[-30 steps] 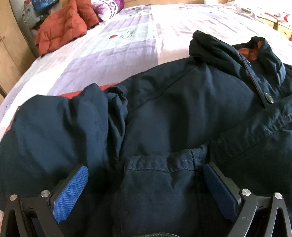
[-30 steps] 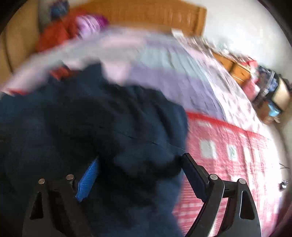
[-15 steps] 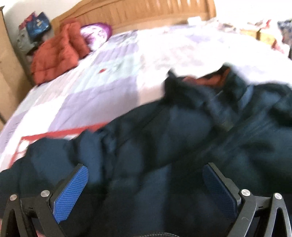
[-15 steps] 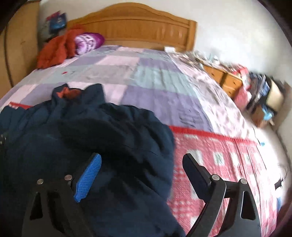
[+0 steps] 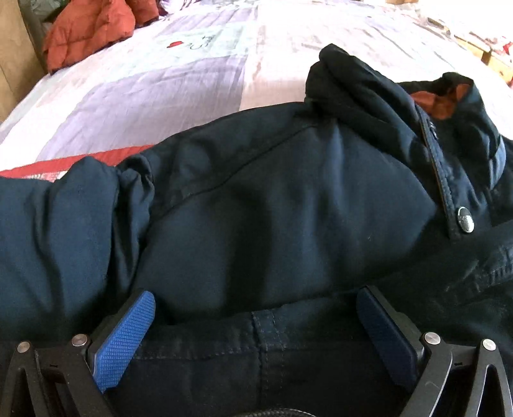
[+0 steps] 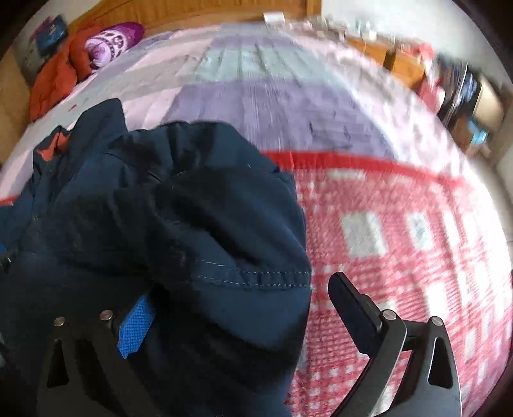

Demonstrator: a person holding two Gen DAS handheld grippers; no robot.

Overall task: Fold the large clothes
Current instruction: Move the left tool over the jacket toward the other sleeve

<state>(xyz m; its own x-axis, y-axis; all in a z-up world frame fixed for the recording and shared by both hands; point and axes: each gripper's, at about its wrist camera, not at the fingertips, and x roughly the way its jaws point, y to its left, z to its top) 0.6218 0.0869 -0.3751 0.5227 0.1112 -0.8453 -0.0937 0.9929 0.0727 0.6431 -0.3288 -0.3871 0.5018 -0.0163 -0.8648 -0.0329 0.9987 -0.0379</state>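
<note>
A dark navy jacket (image 5: 288, 208) lies spread across a bed with a patchwork quilt (image 5: 179, 83) of lilac, white and red. In the left wrist view the jacket fills most of the frame; its collar, showing an orange lining, sits at upper right, with a silver snap button (image 5: 465, 223) on the front placket. The left gripper (image 5: 256, 324) has its blue-padded fingers spread wide, a stitched hem lying between them, neither pad pressing the cloth. The lower edge of the jacket is cut off by the frame.

In the right wrist view, much blurred, the right gripper (image 6: 237, 308) is also spread wide. A bunched fold of jacket drapes over its left finger, hiding most of the blue pad (image 6: 136, 327); the right finger stands clear over the red checked quilt. Whether the cloth rests on the finger or only passes in front is unclear. A red padded garment (image 6: 54, 80) and a purple bundle (image 6: 112, 41) lie near the wooden headboard (image 6: 192, 12).
</note>
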